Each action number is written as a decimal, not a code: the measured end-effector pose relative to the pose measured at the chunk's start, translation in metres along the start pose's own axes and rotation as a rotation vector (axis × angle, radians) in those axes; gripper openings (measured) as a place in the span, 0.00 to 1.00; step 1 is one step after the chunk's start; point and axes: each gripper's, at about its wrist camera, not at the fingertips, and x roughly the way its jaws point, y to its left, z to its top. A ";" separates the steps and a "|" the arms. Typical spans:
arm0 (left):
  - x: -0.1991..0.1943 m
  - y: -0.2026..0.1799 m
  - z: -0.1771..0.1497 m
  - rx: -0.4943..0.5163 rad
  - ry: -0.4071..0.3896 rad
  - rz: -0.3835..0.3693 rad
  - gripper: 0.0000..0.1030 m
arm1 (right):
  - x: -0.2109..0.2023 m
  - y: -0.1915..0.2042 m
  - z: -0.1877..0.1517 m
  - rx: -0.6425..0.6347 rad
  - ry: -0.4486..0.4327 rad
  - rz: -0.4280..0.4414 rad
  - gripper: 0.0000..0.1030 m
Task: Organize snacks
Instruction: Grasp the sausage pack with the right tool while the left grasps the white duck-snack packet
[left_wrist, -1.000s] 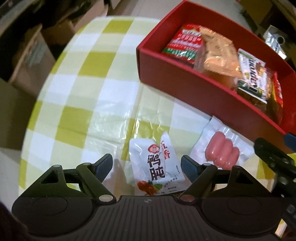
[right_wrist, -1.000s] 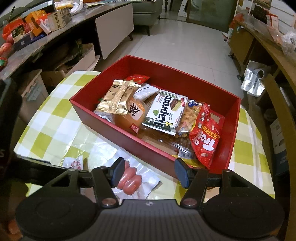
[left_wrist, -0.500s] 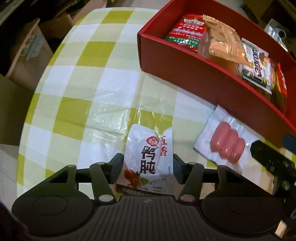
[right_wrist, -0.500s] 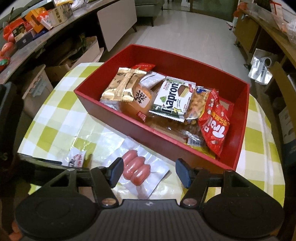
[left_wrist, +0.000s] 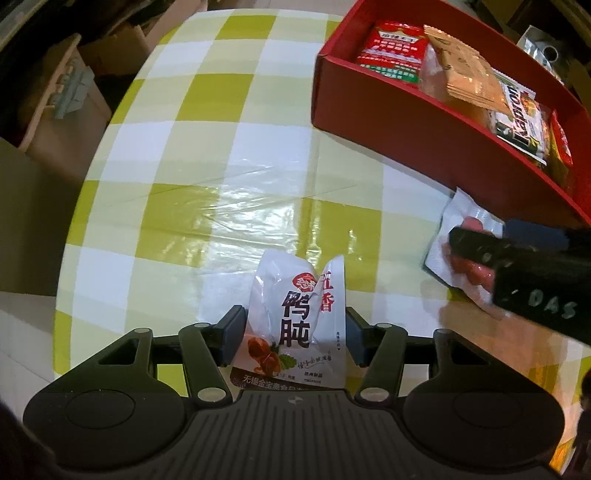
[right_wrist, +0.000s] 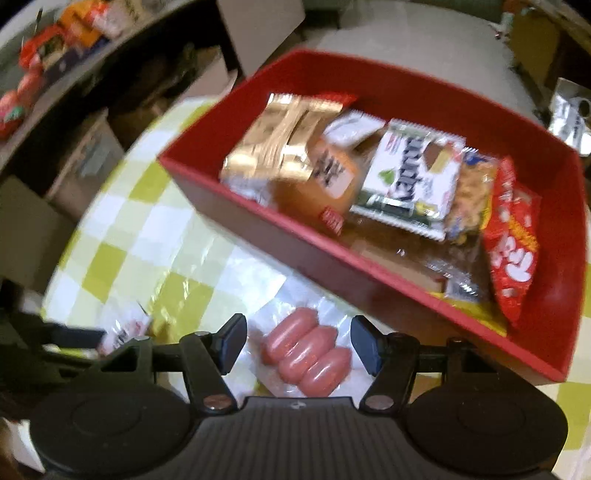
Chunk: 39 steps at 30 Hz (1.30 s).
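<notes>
A white snack pouch with red and black Chinese print (left_wrist: 297, 317) lies on the checked table between the fingers of my left gripper (left_wrist: 295, 338), whose pads touch its sides. It also shows at the left of the right wrist view (right_wrist: 123, 328). A clear pack of three pink sausages (right_wrist: 306, 356) lies between the open fingers of my right gripper (right_wrist: 298, 347), with gaps on both sides. The red box (right_wrist: 258, 221) behind it holds several snack packets. In the left wrist view the right gripper covers most of the sausage pack (left_wrist: 458, 218).
The yellow-and-white checked tablecloth (left_wrist: 207, 155) covers a round table whose edge curves off at the left. Cardboard boxes (left_wrist: 55, 110) stand on the floor beyond that edge. A shelf with packaged goods (right_wrist: 55, 55) is at the far left of the right wrist view.
My left gripper has moved forward and closed from wide open onto the white pouch. My right gripper has come down and forward, so the sausage pack now lies between its fingers.
</notes>
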 end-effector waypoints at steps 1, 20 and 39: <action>0.002 0.002 0.002 0.002 0.003 -0.001 0.62 | -0.001 0.001 -0.001 -0.009 0.001 0.005 0.71; -0.001 -0.002 0.005 0.025 -0.007 0.023 0.63 | -0.016 0.009 -0.013 0.123 0.037 -0.048 0.73; 0.001 -0.013 0.005 0.072 -0.061 0.133 0.69 | 0.014 0.020 -0.017 -0.038 0.066 -0.125 0.97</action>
